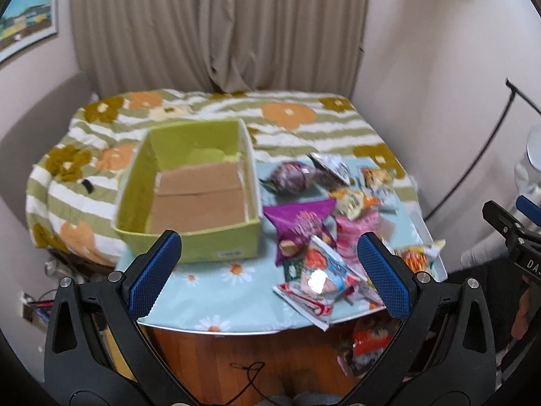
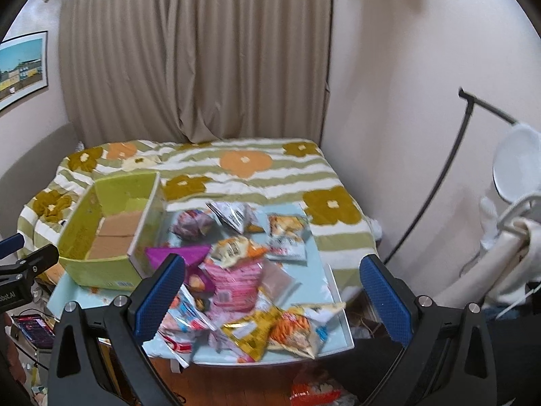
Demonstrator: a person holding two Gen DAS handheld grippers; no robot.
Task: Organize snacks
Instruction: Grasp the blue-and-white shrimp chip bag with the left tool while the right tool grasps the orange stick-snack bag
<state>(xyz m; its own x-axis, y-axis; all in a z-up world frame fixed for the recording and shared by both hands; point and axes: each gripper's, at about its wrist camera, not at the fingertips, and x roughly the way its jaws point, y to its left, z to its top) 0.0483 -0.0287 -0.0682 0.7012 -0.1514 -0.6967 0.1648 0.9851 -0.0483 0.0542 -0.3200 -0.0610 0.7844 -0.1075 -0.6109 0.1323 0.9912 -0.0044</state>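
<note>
Beige curtains backed a small table point(image 1: 189, 301) covered in a pale blue daisy cloth. Both the left gripper point(image 1: 270, 270) and the right gripper point(image 2: 272, 291) hovered with jaws spread wide, holding nothing. Ahead of the left jaws, the green box point(image 1: 189, 247) stood empty. The snack packets point(image 2: 243, 270) lay heaped beside it, beyond the right jaws. Sorting appeared not yet begun; every packet remained to be boxed.
</note>
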